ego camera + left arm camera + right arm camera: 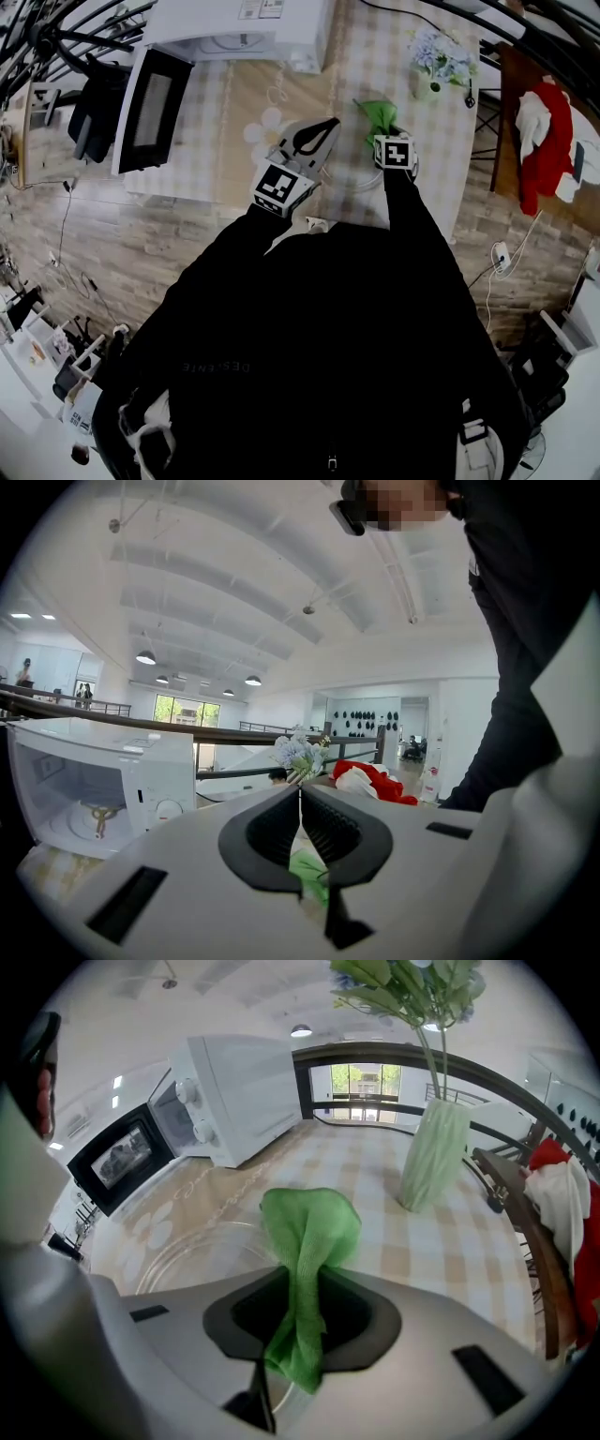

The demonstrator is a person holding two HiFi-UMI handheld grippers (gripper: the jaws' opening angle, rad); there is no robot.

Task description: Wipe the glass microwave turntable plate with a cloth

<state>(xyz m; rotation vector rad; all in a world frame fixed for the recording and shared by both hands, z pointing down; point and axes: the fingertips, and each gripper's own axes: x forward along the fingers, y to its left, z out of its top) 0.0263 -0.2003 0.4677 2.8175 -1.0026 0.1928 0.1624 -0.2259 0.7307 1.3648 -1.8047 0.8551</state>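
The clear glass turntable plate [178, 1260] lies flat on the checked tablecloth, just in front of and below my right gripper [305, 1283]. That gripper is shut on a green cloth [309, 1227], which bunches up above the jaws and hangs over the plate's near side. In the head view the cloth [378, 112] pokes out ahead of the right gripper [384, 131]. My left gripper [330, 125] is level with it on the left and points toward the cloth. Its jaws [300, 799] meet at the tips, with nothing visible between them. Green cloth [309, 867] shows through the gap below.
A white microwave [244, 28] stands at the table's far left with its door [150, 108] swung open. A vase of flowers [433, 70] stands at the far right. A red garment [548, 141] hangs on a chair beyond the table's right edge.
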